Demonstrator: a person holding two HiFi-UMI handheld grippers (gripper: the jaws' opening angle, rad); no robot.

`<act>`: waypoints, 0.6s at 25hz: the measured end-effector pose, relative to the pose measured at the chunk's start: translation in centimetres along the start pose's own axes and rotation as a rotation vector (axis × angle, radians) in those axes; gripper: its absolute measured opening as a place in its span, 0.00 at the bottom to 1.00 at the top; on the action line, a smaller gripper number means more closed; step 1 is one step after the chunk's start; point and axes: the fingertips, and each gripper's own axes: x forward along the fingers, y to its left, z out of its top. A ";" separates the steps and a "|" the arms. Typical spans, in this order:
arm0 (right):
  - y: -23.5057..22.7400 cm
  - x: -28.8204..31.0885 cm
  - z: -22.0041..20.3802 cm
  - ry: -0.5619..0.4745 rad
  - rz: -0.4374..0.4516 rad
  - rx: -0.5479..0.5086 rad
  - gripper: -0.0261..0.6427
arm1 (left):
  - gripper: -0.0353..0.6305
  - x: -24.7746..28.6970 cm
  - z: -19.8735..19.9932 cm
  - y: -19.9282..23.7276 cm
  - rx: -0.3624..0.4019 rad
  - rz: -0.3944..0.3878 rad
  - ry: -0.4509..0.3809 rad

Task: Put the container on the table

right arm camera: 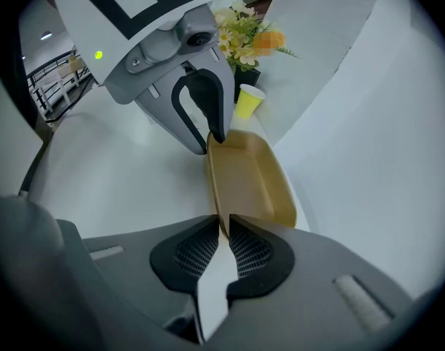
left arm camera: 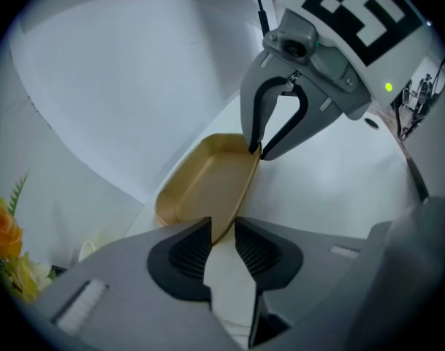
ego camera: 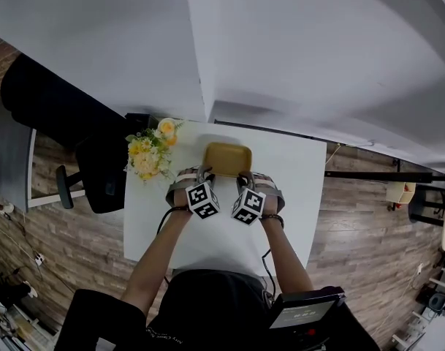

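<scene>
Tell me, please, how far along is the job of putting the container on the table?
Done, it seems: the tan container appears to rest on the white table. In hand: the right gripper pinches its rim; the left gripper has its jaws apart around the rim. Left: release the right side and withdraw both.

flowers [ego camera: 150, 154] and yellow cup [right arm camera: 249, 99] left of container [ego camera: 227, 159], open tabletop [ego camera: 295, 189] right

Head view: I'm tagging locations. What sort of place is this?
Probably an office or lab: a white table, a black swivel chair beside it, and a wood-plank floor.
</scene>
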 end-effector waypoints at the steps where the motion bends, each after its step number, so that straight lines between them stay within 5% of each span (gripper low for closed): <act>1: 0.1 0.0 0.0 0.000 0.001 -0.001 0.12 | 0.21 0.0 0.0 -0.1 -0.002 -0.001 -0.002; 15: 1.8 -3.8 0.1 -0.077 -0.048 0.108 0.17 | 0.25 -3.7 -0.5 -1.9 -0.099 0.007 -0.080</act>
